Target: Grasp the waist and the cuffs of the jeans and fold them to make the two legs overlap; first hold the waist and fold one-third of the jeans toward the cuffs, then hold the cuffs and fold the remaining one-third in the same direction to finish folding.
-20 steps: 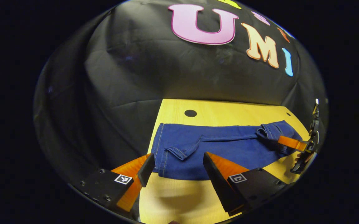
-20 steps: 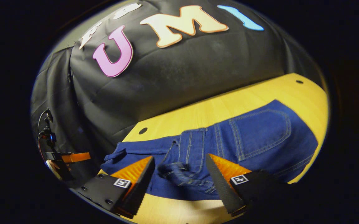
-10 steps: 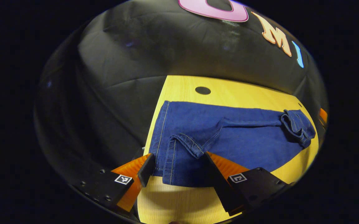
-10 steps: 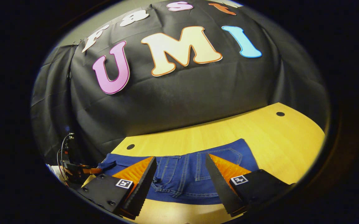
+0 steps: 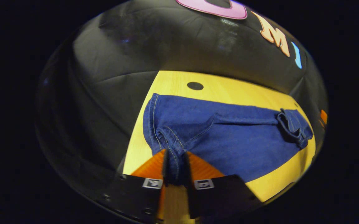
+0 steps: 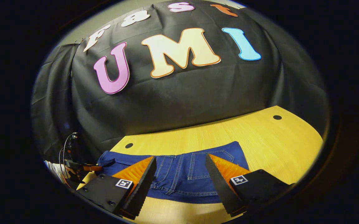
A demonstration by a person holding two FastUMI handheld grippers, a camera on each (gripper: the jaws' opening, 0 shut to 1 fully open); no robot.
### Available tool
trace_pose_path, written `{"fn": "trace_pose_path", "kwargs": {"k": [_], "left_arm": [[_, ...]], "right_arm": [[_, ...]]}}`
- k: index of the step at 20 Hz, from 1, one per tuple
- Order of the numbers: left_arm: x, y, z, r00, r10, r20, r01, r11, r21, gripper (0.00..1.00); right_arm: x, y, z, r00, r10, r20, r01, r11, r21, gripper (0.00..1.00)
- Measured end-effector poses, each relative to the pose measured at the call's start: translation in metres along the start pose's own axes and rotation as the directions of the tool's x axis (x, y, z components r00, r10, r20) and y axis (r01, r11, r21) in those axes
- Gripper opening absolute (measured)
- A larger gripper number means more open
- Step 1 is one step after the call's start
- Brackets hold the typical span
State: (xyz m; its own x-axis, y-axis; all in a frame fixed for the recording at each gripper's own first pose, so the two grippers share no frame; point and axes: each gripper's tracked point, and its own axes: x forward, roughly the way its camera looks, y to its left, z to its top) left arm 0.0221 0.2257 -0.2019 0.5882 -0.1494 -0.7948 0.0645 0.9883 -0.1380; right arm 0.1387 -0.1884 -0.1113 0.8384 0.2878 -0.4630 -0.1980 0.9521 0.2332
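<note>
On the table (image 6: 269, 140), left tool (image 5: 175, 169) apparently pinches jeans (image 5: 229, 137) cuffs.

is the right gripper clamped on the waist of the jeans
No, the right gripper is open, its fingers spread apart above the jeans waist.

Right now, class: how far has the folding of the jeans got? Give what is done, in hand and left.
Done: nothing folded; the jeans lie full length on the table.
In hand: the left gripper is shut on the cuffs; the right gripper hangs open over the waist.
Left: overlapping the legs and both third-folds.
</note>
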Motion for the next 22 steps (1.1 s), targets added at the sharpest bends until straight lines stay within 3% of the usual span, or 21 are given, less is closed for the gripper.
{"fn": "trace_pose_path", "kwargs": {"k": [1, 2, 4, 6, 12, 22], "left_arm": [[0.001, 0.002, 0.003, 1.000, 0.005, 0.012, -0.004, 1.000, -0.026, 0.05], [0.001, 0.000, 0.003, 1.000, -0.001, 0.016, 0.001, 0.999, -0.043, 0.07], [-0.002, -0.001, 0.005, 1.000, -0.014, 0.012, 0.014, 0.999, -0.046, 0.00], [-0.005, -0.003, 0.010, 1.000, -0.007, 0.017, 0.008, 0.999, -0.042, 0.00], [-0.037, -0.022, 0.047, 0.994, -0.009, 0.113, 0.016, 0.998, -0.061, 0.00], [-0.109, -0.185, 0.131, 0.943, -0.174, 0.283, 0.171, 0.985, 0.032, 0.00]], "right_arm": [[0.001, 0.001, 0.001, 1.000, 0.004, 0.000, -0.004, 1.000, 0.012, 0.98], [0.002, 0.003, 0.005, 1.000, 0.009, 0.006, -0.009, 1.000, 0.022, 0.98], [0.003, 0.001, 0.013, 1.000, 0.011, 0.021, -0.011, 0.999, 0.030, 0.98], [0.002, -0.003, 0.023, 0.999, 0.009, 0.040, -0.010, 1.000, 0.028, 0.98], [-0.016, -0.013, 0.041, 0.997, 0.057, 0.059, -0.054, 0.997, -0.047, 0.98], [-0.060, -0.053, 0.072, 0.989, 0.128, 0.080, -0.123, 0.990, -0.068, 0.98]]}}
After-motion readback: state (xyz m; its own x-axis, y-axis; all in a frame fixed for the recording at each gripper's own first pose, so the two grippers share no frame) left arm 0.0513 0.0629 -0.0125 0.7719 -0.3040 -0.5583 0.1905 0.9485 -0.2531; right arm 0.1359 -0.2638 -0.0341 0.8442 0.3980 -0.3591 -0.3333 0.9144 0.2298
